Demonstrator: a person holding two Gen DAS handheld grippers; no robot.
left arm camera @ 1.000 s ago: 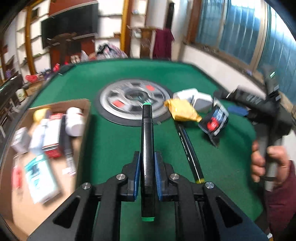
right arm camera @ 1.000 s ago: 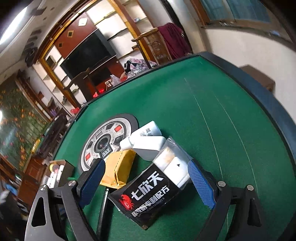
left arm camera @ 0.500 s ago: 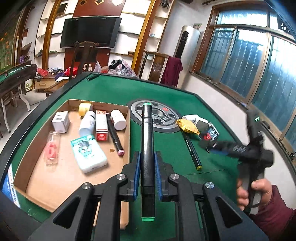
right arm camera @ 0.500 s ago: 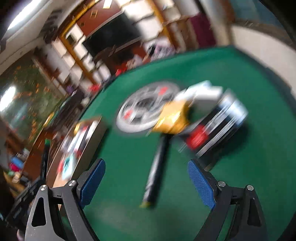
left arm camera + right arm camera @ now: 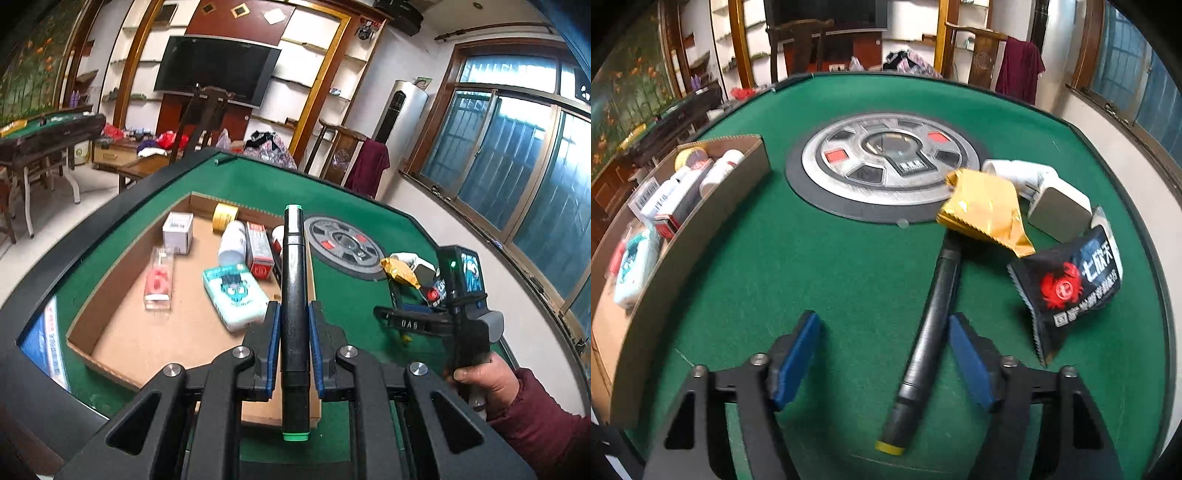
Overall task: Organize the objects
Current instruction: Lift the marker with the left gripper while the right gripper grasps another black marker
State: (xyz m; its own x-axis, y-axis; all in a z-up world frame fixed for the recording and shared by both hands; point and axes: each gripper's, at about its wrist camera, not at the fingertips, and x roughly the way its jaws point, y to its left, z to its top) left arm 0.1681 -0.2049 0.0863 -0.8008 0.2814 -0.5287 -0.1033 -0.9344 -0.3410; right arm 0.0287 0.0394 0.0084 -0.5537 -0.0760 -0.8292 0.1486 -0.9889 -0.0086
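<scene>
My left gripper (image 5: 294,321) is shut on a black marker with green ends (image 5: 294,295) and holds it above the near right rim of the cardboard box (image 5: 110,354). My right gripper (image 5: 884,343) is open, low over the green felt, with a black marker with a yellow end (image 5: 931,332) lying between its fingers, nearer the right one. The right gripper also shows in the left wrist view (image 5: 406,323). The marker's far end lies under a gold sachet (image 5: 986,210).
The box (image 5: 683,229) holds a teal tissue pack (image 5: 234,295), a clear case with red inside (image 5: 159,284), white bottles, a red carton, tape. A black crab-print sachet (image 5: 1071,284) and white charger (image 5: 1056,206) lie right. A round grey centre panel (image 5: 886,166) sits mid-table.
My left gripper has pulled back and swung left with the marker, to above the box. My right gripper has swung from over the black sachet to straddle the yellow-ended marker and has narrowed.
</scene>
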